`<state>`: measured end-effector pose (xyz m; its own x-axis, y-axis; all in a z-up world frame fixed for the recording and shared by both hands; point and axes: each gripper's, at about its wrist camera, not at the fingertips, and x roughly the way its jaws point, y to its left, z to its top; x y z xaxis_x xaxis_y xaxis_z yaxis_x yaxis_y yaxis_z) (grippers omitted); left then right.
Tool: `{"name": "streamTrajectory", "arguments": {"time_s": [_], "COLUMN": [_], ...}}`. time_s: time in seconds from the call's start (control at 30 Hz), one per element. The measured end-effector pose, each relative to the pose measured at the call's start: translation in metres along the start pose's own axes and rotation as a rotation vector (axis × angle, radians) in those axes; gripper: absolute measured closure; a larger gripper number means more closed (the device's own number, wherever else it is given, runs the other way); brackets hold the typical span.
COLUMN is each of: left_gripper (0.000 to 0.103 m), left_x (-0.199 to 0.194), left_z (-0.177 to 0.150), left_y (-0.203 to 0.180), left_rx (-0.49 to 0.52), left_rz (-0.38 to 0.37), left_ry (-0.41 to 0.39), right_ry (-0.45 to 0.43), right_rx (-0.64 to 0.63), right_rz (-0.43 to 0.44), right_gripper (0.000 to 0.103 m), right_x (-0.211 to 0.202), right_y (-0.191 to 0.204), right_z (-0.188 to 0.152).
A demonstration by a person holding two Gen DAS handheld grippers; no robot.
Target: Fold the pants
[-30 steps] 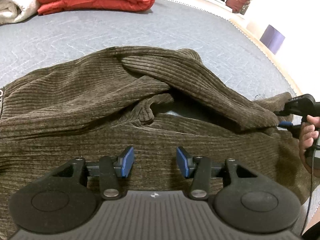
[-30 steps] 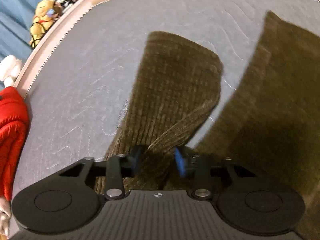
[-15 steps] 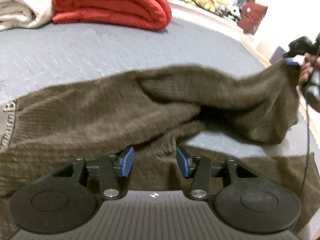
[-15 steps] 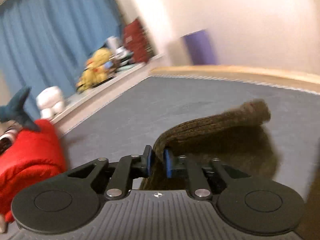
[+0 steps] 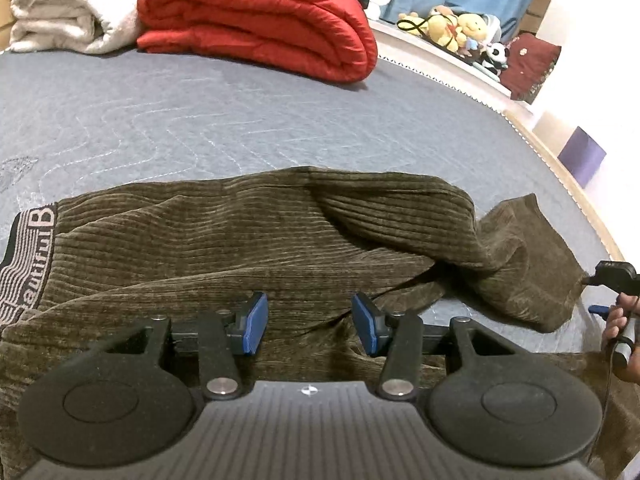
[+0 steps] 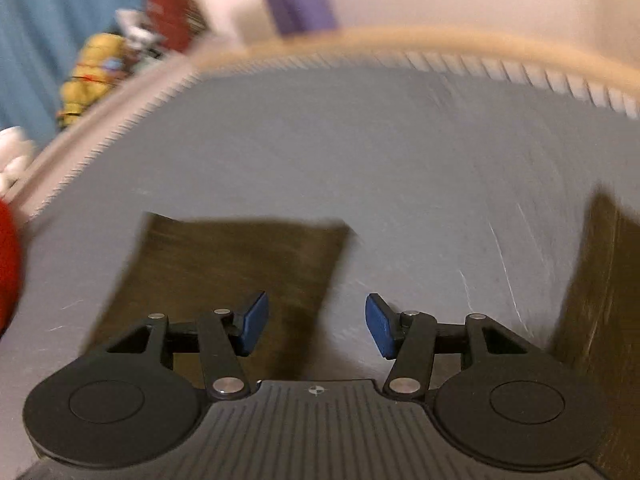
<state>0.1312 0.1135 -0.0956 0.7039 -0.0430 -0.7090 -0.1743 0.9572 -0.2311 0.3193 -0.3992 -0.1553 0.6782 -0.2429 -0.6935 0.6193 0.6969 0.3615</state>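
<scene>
Only the left view shows the waistband (image 5: 28,256); both grippers empty, right gripper (image 6: 316,324) opening.

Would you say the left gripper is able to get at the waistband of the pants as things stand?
Probably yes: the left gripper hovers open over the pants, and the waistband lies uncovered off to its left on the mattress, with nothing in between.

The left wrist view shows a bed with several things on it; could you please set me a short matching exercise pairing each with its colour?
Things:
1. pants
2. folded quilt
3. rolled blanket
4. box by the wall

Colours:
A. purple
B. red
C. dark brown
D. cream white

Pairs: 1-C, 2-B, 3-D, 4-A
</scene>
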Motion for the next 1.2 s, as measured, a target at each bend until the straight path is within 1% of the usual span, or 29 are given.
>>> {"name": "streamTrajectory", "arguments": {"time_s": [0.03,0.1,0.17,0.2,0.23,0.27,0.3,0.33,0.4,0.47,0.5,0.57,0.6,0.67,0.7,0.73,0.77,0.8,0.83,0.87,0.9,0.93,0.97,1.0,1.03,1.07,1.1,1.17,1.2], "left_gripper": [0.051,0.051,0.051,0.051,0.051,0.051,0.051,0.051,0.051,0.051,0.051,0.051,0.051,0.051,0.051,0.051,0.051,0.051,0.051,0.051,0.051,0.051,0.051,0.051,0.051,0.051,0.050,0.050,0.050], "left_x": [0.002,0.007,0.011,0.013,0.013,0.013,0.012,0.011,0.010,0.010,0.010,0.009,0.009,0.008,0.008,0.008,0.009,0.010,0.011,0.015,0.021,0.029,0.036,0.035,0.033,0.030,0.028,0.029,0.030], "left_z": [-0.001,-0.002,-0.002,-0.001,-0.001,0.000,0.001,0.002,0.003,0.006,0.006,0.007,0.008,0.009,0.009,0.010,0.010,0.011,0.011,0.009,0.008,0.004,0.000,-0.001,0.000,0.002,0.003,0.002,0.002], "left_y": [0.000,0.003,0.006,0.008,0.009,0.010,0.011,0.011,0.011,0.012,0.012,0.013,0.013,0.012,0.013,0.014,0.015,0.015,0.016,0.016,0.018,0.020,0.024,0.026,0.024,0.022,0.021,0.023,0.025], "left_rx": [0.005,0.007,0.001,-0.003,-0.009,-0.010,-0.008,-0.006,-0.001,0.006,0.007,0.006,0.006,0.007,0.007,0.005,0.000,-0.002,-0.001,0.004,0.009,0.007,-0.014,-0.030,-0.030,-0.025,-0.025,-0.025,-0.028], "left_rz": [0.004,0.008,0.022,0.028,0.031,0.035,0.039,0.043,0.049,0.054,0.055,0.058,0.058,0.061,0.065,0.070,0.074,0.080,0.090,0.103,0.113,0.121,0.119,0.117,0.124,0.129,0.130,0.128,0.127], "left_ry": [0.000,0.009,0.015,0.015,0.013,0.008,0.001,-0.004,-0.017,-0.021,-0.022,-0.024,-0.027,-0.031,-0.031,-0.028,-0.024,-0.019,-0.010,0.009,0.050,0.113,0.158,0.148,0.143,0.132,0.119,0.121,0.126], "right_ry": [0.022,-0.014,0.022,0.032,0.029,0.030,0.023,-0.006,-0.119,-0.268,-0.324,-0.420,-0.441,-0.409,-0.353,-0.258,-0.190,-0.144,-0.132,-0.146,-0.168,-0.187,-0.205,-0.228,-0.247,-0.257,-0.261,-0.241,-0.205], "right_rx": [0.025,-0.019,-0.055,-0.092,-0.155,-0.188,-0.189,-0.176,-0.146,-0.105,-0.063,0.004,0.011,0.034,0.055,0.064,0.057,0.049,0.064,0.089,0.093,0.075,0.060,0.061,0.080,0.093,0.089,0.015,-0.036], "right_rz": [0.016,0.063,0.153,0.154,0.114,0.102,0.112,0.121,0.130,0.085,0.060,-0.016,-0.044,-0.092,-0.112,-0.122,-0.154,-0.209,-0.251,-0.263,-0.263,-0.271,-0.283,-0.298,-0.302,-0.284,-0.244,-0.109,-0.024], "right_gripper": [0.045,0.045,0.052,0.068,0.092,0.092,0.093,0.094,0.095,0.096,0.096,0.096,0.096,0.095,0.094,0.092,0.092,0.088,0.078,0.074,0.067,0.064,0.064,0.064,0.062,0.061,0.061,0.061,0.061], "right_x": [0.009,0.016,0.027,0.032,0.036,0.038,0.037,0.031,0.011,-0.020,-0.032,-0.051,-0.051,-0.039,-0.028,-0.011,0.000,0.007,0.009,0.005,-0.003,-0.010,-0.017,-0.027,-0.038,-0.046,-0.047,-0.049,-0.047], "right_y": [-0.006,0.000,0.008,0.014,0.022,0.024,0.023,0.020,0.014,0.003,-0.006,-0.025,-0.033,-0.052,-0.061,-0.069,-0.075,-0.079,-0.083,-0.087,-0.089,-0.087,-0.085,-0.084,-0.086,-0.086,-0.078,-0.049,-0.030], "right_z": [0.000,0.004,0.008,0.008,0.009,0.013,0.015,0.018,0.026,0.033,0.038,0.046,0.051,0.059,0.061,0.063,0.061,0.059,0.054,0.049,0.044,0.038,0.034,0.030,0.028,0.027,0.035,0.040,0.043]}}
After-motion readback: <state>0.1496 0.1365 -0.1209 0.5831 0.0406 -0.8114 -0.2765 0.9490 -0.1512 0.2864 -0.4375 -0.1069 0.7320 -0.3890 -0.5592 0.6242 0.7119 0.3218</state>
